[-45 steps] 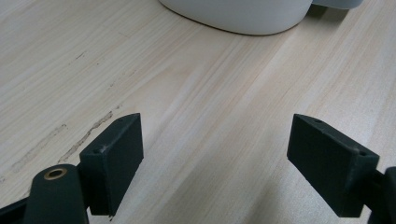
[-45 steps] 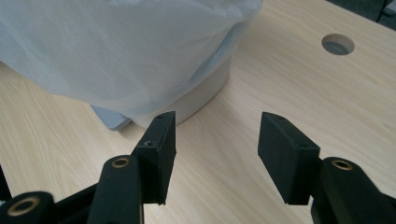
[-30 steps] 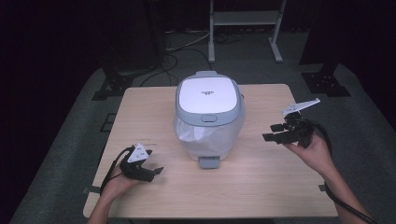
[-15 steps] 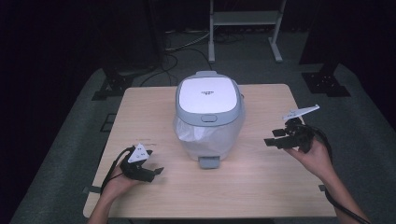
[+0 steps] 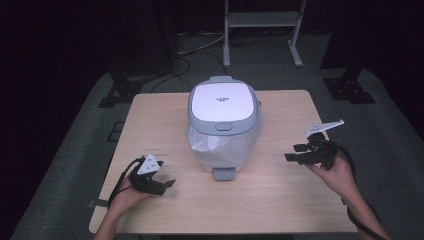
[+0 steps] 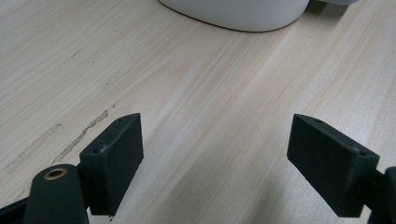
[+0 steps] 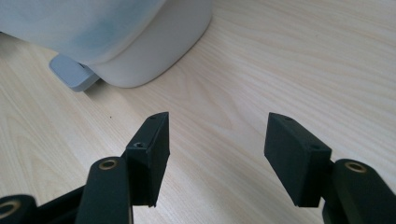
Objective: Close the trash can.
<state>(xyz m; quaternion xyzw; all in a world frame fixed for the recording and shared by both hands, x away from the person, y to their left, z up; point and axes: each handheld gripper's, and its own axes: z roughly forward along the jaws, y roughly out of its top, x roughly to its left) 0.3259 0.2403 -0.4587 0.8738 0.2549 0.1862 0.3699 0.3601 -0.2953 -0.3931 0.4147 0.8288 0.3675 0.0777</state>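
A white and grey step bin (image 5: 224, 120) with a closed lid stands in the middle of the wooden table (image 5: 165, 110), a clear liner bulging under its rim and a grey foot pedal (image 5: 223, 173) at its front. My left gripper (image 5: 167, 186) rests low on the table to the bin's front left, open, nothing between its jaws (image 6: 215, 158). My right gripper (image 5: 295, 153) is held above the table right of the bin, open and empty (image 7: 217, 149). The bin's base (image 7: 154, 51) and pedal (image 7: 72, 74) lie ahead of it.
Dark floor surrounds the table, with cables and a metal stand (image 5: 260, 30) behind it and black stand feet (image 5: 350, 87) at the far right. Bare wood lies on both sides of the bin and along the front edge.
My right gripper has come down and a little toward the front edge of the table. The left gripper and the bin have stayed where they were.
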